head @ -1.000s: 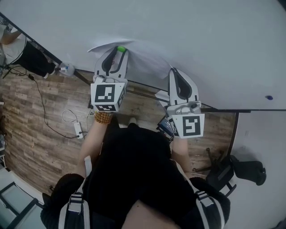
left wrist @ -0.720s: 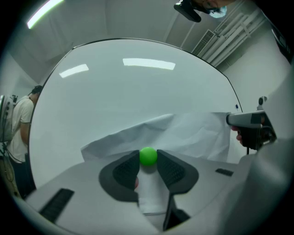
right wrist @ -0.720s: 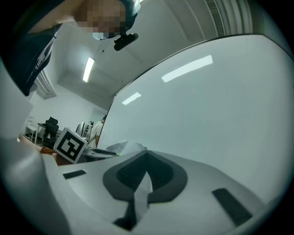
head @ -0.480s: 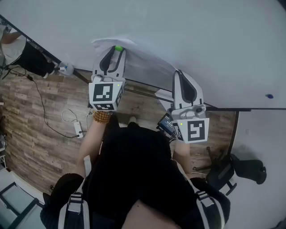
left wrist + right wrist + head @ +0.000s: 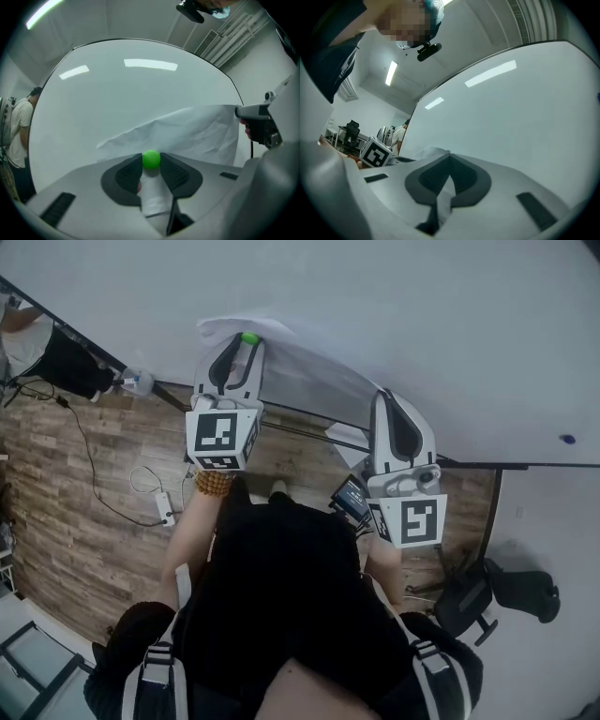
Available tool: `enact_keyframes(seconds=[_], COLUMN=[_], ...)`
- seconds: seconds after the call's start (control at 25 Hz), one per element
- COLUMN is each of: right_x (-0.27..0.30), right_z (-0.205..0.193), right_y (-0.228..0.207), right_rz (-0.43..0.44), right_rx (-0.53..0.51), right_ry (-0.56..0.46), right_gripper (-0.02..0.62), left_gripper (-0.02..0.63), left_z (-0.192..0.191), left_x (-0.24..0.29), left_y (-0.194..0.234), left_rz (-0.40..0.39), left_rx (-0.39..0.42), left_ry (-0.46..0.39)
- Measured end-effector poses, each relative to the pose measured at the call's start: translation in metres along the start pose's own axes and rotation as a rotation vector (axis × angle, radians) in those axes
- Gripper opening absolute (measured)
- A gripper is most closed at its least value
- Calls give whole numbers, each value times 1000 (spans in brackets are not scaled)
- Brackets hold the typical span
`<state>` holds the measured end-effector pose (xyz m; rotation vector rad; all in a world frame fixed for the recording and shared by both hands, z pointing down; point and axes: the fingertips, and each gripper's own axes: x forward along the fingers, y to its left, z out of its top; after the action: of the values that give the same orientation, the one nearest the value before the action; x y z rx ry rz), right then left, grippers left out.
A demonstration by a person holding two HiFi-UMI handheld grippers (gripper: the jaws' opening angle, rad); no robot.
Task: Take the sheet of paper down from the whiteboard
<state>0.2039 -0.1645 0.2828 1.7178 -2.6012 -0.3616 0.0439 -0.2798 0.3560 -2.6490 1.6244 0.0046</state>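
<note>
The white sheet of paper hangs crumpled against the whiteboard, stretched between both grippers. In the left gripper view, my left gripper is shut on a round green magnet that sits on the paper's lower edge at the board. The head view shows the same magnet at the left gripper's tips. My right gripper is shut on the paper's other corner and holds it away from the board. A strip of paper is pinched between its closed jaws.
A small blue magnet sticks to the board at the far right. A person stands beside the board's left edge. Below lie a wooden floor, a power strip with cables and a black chair.
In the head view my right gripper has drawn back, down and to the right, pulling the paper's corner off the board. The left gripper stays at the green magnet.
</note>
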Motion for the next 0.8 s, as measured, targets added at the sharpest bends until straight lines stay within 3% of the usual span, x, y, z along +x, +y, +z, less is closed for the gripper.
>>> enact_keyframes(seconds=[0.8], right_x=[-23], right_z=[14], right_y=[-11], right_rz=[-26], right_rx=[36], right_ry=[-34], right_gripper=[-5], left_gripper=[124], left_z=[-6], left_x=[-3], left_y=[6], left_rz=[9], left_rx=[-3], left_ry=[15])
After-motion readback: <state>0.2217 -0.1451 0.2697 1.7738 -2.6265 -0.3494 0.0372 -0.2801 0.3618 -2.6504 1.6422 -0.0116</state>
